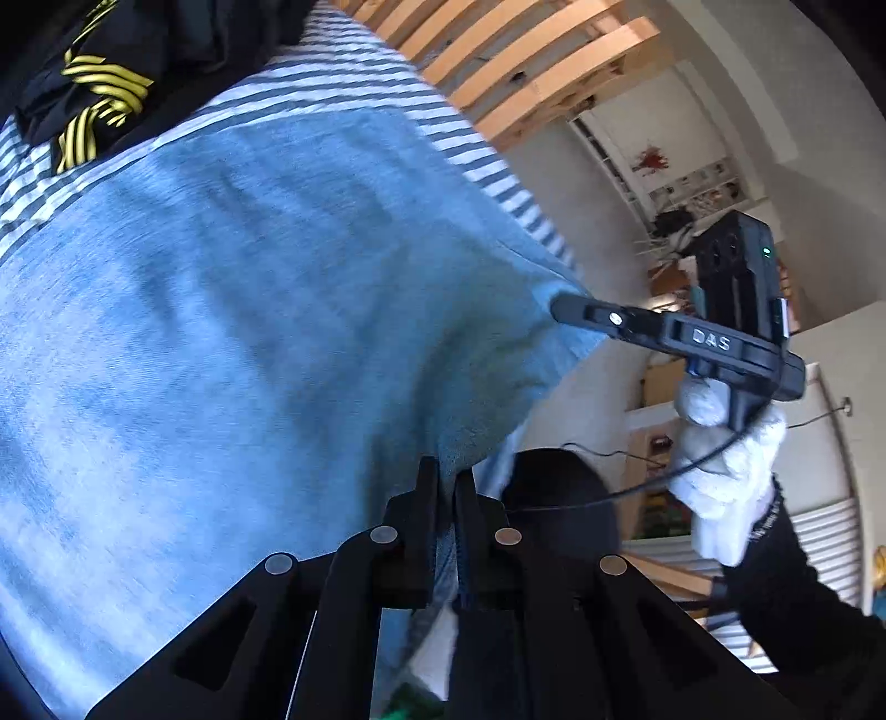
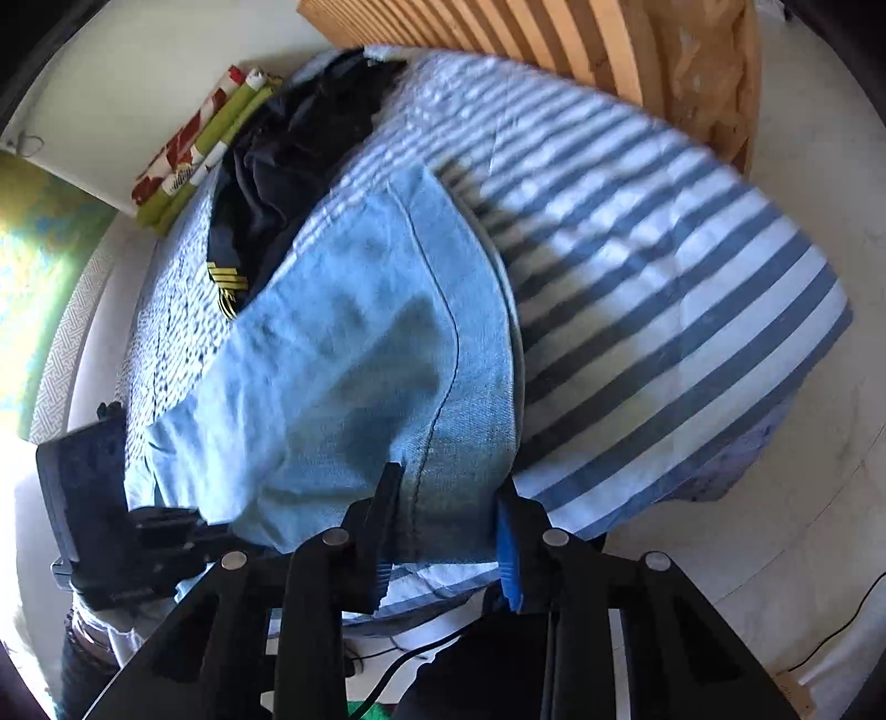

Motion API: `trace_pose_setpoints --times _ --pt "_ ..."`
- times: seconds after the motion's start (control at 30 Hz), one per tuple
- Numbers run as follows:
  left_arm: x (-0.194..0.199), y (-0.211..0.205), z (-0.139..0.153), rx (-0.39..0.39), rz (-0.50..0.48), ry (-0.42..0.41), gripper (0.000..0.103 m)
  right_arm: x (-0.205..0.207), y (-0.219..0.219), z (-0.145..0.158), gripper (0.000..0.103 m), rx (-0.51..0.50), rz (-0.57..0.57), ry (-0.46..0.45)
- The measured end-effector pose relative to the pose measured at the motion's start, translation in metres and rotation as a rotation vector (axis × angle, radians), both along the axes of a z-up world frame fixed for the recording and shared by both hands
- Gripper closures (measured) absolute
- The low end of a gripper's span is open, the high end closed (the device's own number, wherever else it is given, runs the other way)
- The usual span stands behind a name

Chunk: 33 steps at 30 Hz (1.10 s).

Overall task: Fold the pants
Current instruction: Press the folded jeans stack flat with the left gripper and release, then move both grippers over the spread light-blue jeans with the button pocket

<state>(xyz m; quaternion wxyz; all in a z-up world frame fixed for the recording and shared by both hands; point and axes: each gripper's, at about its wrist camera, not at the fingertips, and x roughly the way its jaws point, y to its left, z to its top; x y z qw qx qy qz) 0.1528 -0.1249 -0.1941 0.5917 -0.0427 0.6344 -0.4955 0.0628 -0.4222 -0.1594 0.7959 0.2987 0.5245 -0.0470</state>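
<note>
Light blue pants (image 1: 249, 332) lie spread on a striped bed sheet (image 2: 664, 277). My left gripper (image 1: 448, 479) is shut on a pinch of their near edge, and the cloth rises in a peak into its jaws. My right gripper (image 2: 448, 490) is at another part of the same edge. Its jaws stand apart, with the seamed blue fabric (image 2: 387, 332) lying flat between the fingers. In the left wrist view a white-gloved hand (image 1: 725, 471) holds the right gripper (image 1: 559, 307), whose tip is at the pants' corner. The left gripper (image 2: 194, 523) shows at the pants' left edge.
A dark garment with yellow stripes (image 2: 260, 183) is heaped on the far side of the bed, against the pants. A wooden slatted headboard (image 2: 498, 33) stands behind. Rolled red and green cloth (image 2: 194, 138) lies at the far left. The bed's edge drops to pale floor (image 2: 803, 498) on the right.
</note>
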Motion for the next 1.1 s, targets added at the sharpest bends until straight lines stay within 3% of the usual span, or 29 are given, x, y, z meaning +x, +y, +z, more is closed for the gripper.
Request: trace_pose_setpoints --times 0.07,0.13,0.2,0.3,0.43,0.5,0.6,0.67,0.8,0.87,0.97,1.0,1.1 --pt "-0.011 -0.008 0.009 -0.018 -0.023 -0.036 0.095 0.000 0.000 0.019 0.077 -0.052 0.004 -0.018" --pt "-0.022 -0.015 0.008 -0.011 -0.060 -0.036 0.070 0.001 0.002 0.034 0.077 -0.168 0.014 0.002" --pt "-0.025 -0.014 0.000 0.015 -0.104 -0.001 0.052 0.010 0.014 0.028 0.076 -0.277 0.052 0.079" --pt "-0.021 0.003 0.006 0.031 -0.062 -0.048 0.054 0.020 0.023 0.012 0.070 -0.382 0.096 0.166" --pt "-0.021 0.051 0.025 0.053 0.016 -0.147 0.054 0.009 0.024 0.034 0.067 -0.480 0.039 0.087" --pt "-0.022 0.083 0.033 0.072 0.078 -0.187 0.054 0.006 0.034 0.047 0.067 -0.477 0.034 0.022" --pt "-0.020 0.152 0.050 0.129 0.237 -0.248 0.054 0.013 0.061 0.056 0.067 -0.435 0.103 -0.042" --pt "-0.023 0.212 0.063 0.141 0.366 -0.264 0.054 0.020 0.090 0.059 0.067 -0.473 0.172 -0.072" --pt "-0.045 0.349 0.067 0.126 0.673 -0.207 0.054 0.036 0.145 0.048 0.067 -0.387 0.356 -0.126" --pt "-0.059 0.398 0.050 0.198 0.758 -0.195 0.054 0.046 0.175 0.033 0.067 -0.380 0.431 -0.101" --pt "-0.085 0.467 0.009 0.403 0.883 -0.125 0.059 0.056 0.212 -0.001 0.067 -0.434 0.539 -0.015" --pt "-0.095 0.490 0.005 0.399 0.938 -0.106 0.072 0.059 0.220 -0.013 0.067 -0.464 0.557 0.030" --pt "-0.132 0.561 0.024 0.286 1.188 -0.112 0.074 0.066 0.237 -0.022 0.067 -0.461 0.581 0.062"
